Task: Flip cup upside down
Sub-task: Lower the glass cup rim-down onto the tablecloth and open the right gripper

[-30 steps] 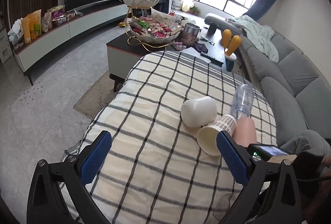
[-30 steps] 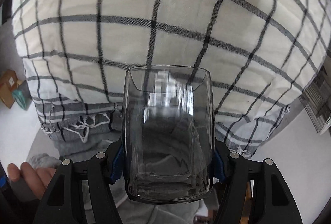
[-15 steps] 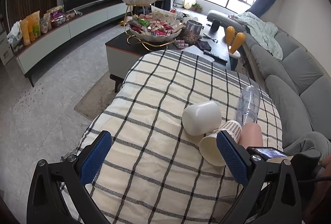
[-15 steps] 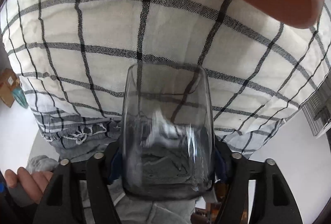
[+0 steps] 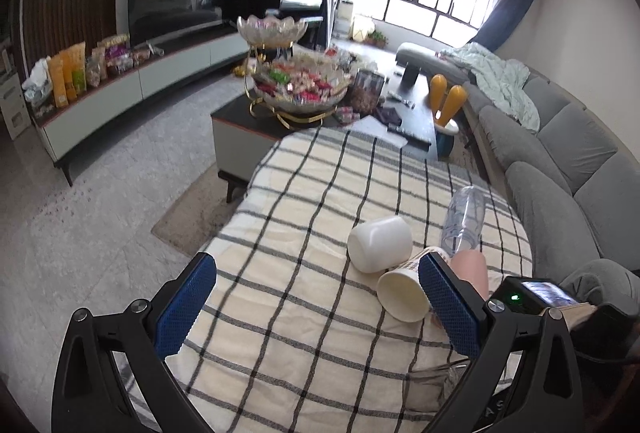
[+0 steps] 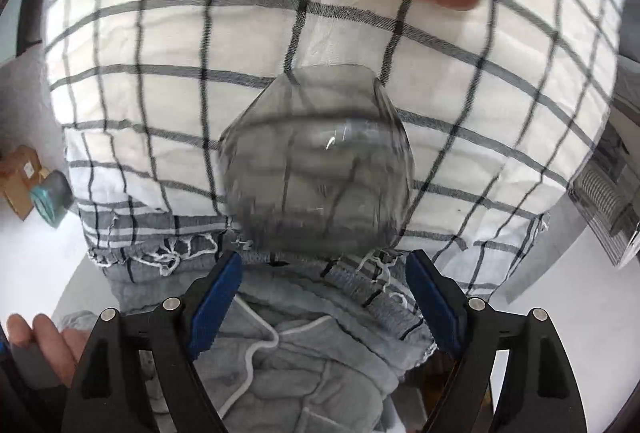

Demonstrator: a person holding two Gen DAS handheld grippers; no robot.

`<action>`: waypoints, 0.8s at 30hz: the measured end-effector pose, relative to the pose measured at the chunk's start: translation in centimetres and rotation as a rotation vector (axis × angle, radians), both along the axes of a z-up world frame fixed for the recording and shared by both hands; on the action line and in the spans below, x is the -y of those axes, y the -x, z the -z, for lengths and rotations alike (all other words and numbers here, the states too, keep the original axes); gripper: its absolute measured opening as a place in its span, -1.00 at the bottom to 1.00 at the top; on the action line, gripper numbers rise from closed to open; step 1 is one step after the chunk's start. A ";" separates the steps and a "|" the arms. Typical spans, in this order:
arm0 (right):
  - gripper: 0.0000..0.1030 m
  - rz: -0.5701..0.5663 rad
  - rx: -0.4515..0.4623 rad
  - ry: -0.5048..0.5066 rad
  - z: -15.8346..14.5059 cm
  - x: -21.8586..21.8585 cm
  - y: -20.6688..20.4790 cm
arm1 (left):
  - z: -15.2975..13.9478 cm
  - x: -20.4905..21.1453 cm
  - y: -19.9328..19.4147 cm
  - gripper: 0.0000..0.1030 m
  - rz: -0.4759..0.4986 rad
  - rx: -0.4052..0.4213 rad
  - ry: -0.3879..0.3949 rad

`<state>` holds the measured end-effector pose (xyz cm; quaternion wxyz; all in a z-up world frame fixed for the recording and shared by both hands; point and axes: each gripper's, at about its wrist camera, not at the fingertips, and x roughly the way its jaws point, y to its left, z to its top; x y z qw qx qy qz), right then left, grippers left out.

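Grippers first, from your left side across. Your left gripper (image 5: 316, 305) is spread wide with nothing between its blue pads (image 5: 184, 307), hovering above the near part of the counter (image 5: 280, 313), which is covered in a cream cloth with a dark check. Past it, toward your right, a white cup (image 5: 380, 243) lies on its side, and a paper cup (image 5: 402, 293) lies tipped just beside it with its mouth facing you. A pink cup (image 5: 472, 267) sits right behind the paper one, partly hidden by the left gripper's right finger, and a clear plastic bottle (image 5: 464, 217) lies just beyond that. Farther back you can see a low table (image 5: 240, 137) carrying a tiered bowl of sweets (image 5: 300, 89), and a grey sofa (image 5: 560, 169) along the right.

Your right gripper (image 6: 323, 297) is also open, its pads standing clear of the glass cup (image 6: 316, 169) on both sides. That clear tumbler rests on the checked cloth just ahead of the fingers, near the fringed edge, blurred in the frame; it appears to sit mouth down, though the blur leaves that uncertain. The pink cup's open mouth shows at the top of that view, well apart from the glass.
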<state>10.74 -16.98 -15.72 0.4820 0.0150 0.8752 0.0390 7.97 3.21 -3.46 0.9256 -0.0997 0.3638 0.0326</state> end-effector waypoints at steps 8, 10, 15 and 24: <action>0.62 0.060 0.446 -0.039 -7.3 0.9 3.0 | -3.2 0.9 4.1 1.00 0.032 0.093 -0.064; 0.62 0.104 0.554 -0.052 -8.8 1.5 4.1 | -3.8 1.2 5.0 1.00 0.035 0.112 -0.093; 0.62 0.206 0.808 -0.036 -12.2 2.8 7.2 | -5.2 1.9 7.0 1.00 0.049 0.151 -0.150; 0.63 0.326 1.158 0.069 -17.0 4.3 11.7 | -6.3 3.3 8.9 1.00 0.087 0.163 -0.185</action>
